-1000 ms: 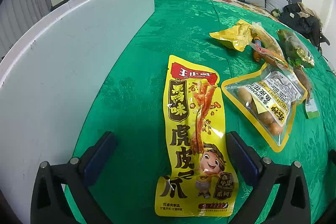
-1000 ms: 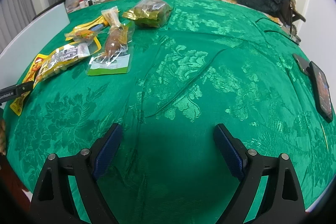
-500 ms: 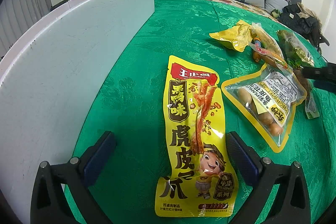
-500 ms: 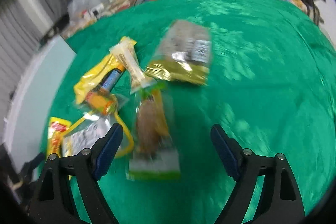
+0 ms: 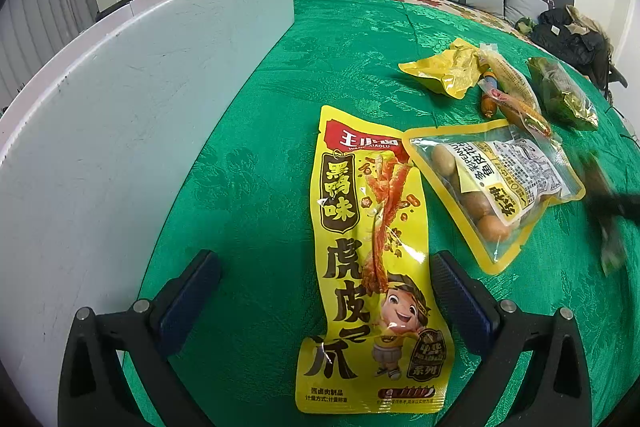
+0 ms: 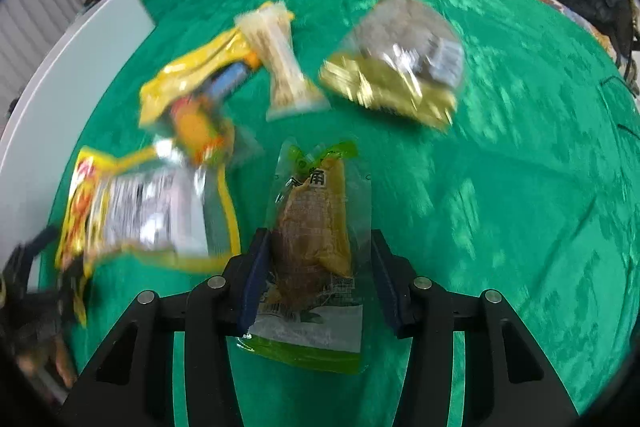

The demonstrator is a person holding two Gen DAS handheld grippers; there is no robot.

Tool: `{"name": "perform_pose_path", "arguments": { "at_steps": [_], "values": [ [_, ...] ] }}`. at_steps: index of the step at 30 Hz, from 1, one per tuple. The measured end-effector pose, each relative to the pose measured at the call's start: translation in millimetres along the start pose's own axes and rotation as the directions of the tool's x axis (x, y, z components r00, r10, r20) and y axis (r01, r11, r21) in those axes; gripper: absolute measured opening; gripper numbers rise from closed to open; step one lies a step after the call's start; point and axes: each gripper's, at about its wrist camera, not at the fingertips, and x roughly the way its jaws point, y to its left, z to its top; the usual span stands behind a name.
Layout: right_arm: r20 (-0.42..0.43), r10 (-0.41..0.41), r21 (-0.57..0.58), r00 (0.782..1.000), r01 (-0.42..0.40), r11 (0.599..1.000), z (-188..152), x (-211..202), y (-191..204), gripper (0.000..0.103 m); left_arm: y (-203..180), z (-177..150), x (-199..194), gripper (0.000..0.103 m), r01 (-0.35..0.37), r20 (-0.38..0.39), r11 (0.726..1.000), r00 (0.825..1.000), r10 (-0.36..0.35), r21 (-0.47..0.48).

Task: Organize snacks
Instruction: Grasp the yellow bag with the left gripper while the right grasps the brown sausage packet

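Spreading across a bed, a green cloth (image 6: 500,155), with a white board (image 5: 120,115) standing at nine o'clock. Lying at its centre, a clear packet (image 6: 316,227), likely light, soft and slippery, best pinched across its padded middle. Closing in around it, the right gripper (image 6: 318,287), jaws narrowing, not visibly pressing yet. Hovering wide apart over a long yellow packet (image 5: 372,267), the left gripper (image 5: 320,291).

A green bedspread (image 5: 352,39) with a woven floral damask pattern fills both views. At lower centre lies a yellow packet (image 5: 372,267) with red banner, black characters and a cartoon boy; a grey-white board (image 5: 132,99) fills the left.
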Motion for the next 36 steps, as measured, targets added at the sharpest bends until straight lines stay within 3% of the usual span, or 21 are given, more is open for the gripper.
{"name": "perform_pose_path", "arguments": {
  "at_steps": [6, 10, 12, 16, 22, 36],
  "values": [
    [0.025, -0.020, -0.029, 0.999, 0.021, 0.999, -63, -30, -21, 0.052, 0, 0, 0, 0.103, 0.000, 0.000, 1.000, 1.000, 0.000, 0.000],
    [0.140, -0.053, -0.009, 0.989, 0.054, 0.998, -97, -40, -26, 0.053, 0, 0, 1, 0.103, 0.001, 0.000, 1.000, 1.000, -0.001, 0.000],
    [0.193, -0.072, 0.004, 0.979, 0.073, 0.997, -105, -39, -24, 0.061, 0, 0, 0, 0.103, 0.001, 0.000, 1.000, 1.000, -0.001, 0.000],
    [0.210, -0.090, -0.025, 0.974, 0.097, 0.995, -105, -33, -15, 0.078, 0, 0, 1, 0.103, 0.000, 0.000, 1.000, 1.000, 0.000, 0.000],
    [0.258, -0.089, -0.035, 0.962, 0.101, 0.994, -107, -30, -14, 0.085, 0, 0, 1, 0.103, 0.001, 0.000, 1.000, 1.000, -0.001, 0.000],
    [0.264, -0.089, -0.035, 0.960, 0.102, 0.994, -107, -29, -15, 0.087, 0, 0, 1, 0.103, 0.001, 0.000, 1.000, 1.000, -0.001, 0.000]
  ]
}}
